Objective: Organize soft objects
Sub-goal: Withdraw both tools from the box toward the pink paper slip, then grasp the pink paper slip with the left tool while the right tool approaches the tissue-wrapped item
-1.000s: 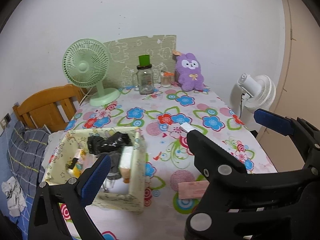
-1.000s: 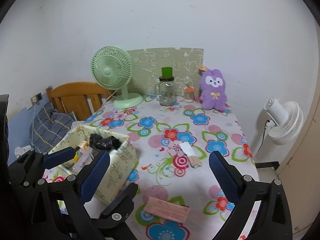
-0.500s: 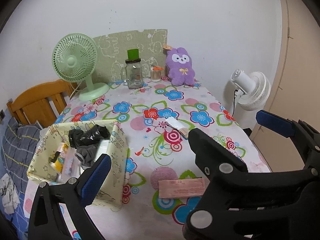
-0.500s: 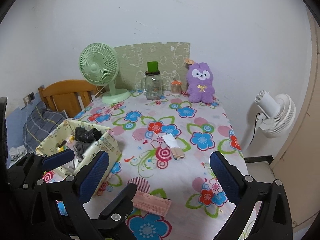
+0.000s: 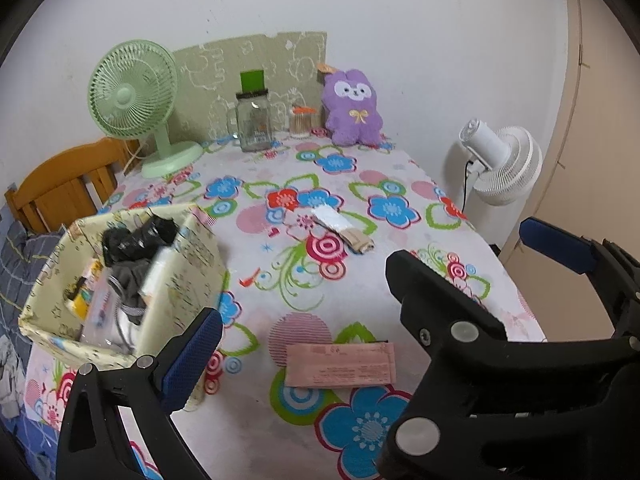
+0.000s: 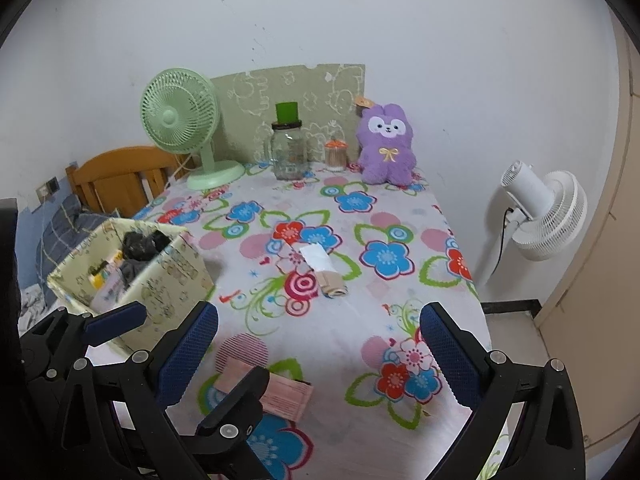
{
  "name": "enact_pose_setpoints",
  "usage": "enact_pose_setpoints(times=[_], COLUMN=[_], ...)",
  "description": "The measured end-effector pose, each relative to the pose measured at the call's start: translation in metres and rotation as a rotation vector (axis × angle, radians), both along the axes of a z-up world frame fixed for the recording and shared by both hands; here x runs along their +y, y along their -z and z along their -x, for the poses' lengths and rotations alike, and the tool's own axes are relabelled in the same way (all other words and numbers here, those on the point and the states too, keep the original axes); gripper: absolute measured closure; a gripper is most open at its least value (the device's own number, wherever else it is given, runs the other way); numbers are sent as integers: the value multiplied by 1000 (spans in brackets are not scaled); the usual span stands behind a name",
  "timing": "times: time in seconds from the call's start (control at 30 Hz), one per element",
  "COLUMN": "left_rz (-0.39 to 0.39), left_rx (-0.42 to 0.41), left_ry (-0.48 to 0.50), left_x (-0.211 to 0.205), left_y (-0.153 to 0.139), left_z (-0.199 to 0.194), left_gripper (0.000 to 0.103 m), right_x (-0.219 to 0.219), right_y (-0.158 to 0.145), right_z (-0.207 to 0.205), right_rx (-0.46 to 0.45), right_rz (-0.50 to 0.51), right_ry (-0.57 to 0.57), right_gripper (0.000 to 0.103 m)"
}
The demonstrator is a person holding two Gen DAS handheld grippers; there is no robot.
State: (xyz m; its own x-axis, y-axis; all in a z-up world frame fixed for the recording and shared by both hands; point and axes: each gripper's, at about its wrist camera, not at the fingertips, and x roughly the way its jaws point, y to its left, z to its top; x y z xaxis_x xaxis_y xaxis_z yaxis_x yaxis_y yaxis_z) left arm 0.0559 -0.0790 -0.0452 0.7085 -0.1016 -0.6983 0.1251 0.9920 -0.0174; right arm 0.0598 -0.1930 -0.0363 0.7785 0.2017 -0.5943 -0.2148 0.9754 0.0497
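A purple plush rabbit (image 5: 354, 108) (image 6: 386, 144) sits upright at the table's far edge against the wall. A pale fabric box (image 5: 180, 272) (image 6: 172, 276) stands at the near left, holding a black soft bundle (image 5: 136, 236), grey cloth and small packets. A folded white and beige cloth piece (image 5: 340, 228) (image 6: 324, 268) lies mid-table. My left gripper (image 5: 320, 320) hovers open over the near edge; the right gripper's black finger crosses its view. My right gripper (image 6: 320, 312) is open beside it, holding nothing.
A pink flat packet (image 5: 340, 364) (image 6: 288, 396) lies just below the fingers. A green desk fan (image 5: 132, 96), glass jar (image 5: 254, 120) and small orange-lidded jar (image 5: 300, 120) line the back. A white floor fan (image 5: 500, 164) stands off the right edge, a wooden frame (image 5: 60, 188) to the left.
Both grippers have drawn back and up from the table; the box, rabbit and cloth piece now look farther off and the pink packet shows fully. Both stayed open.
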Motion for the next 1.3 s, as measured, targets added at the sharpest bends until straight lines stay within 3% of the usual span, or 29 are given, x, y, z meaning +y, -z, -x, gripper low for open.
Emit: enact_pose_setpoints(times=[0.37, 0.77, 1.3], left_rz=[-1, 25, 6], left_rx=[95, 198, 249], left_ry=[36, -11, -51], left_x=[-15, -21, -27], left_y=[40, 75, 89], left_z=[-9, -19, -17], left_gripper=[0, 0, 0], right_x=[-12, -18, -25], right_y=[37, 72, 91], right_z=[-7, -22, -26], right_rx=[59, 129, 173], right_rz=[21, 47, 38], right_ry=[37, 20, 16], right_gripper=[1, 1, 1])
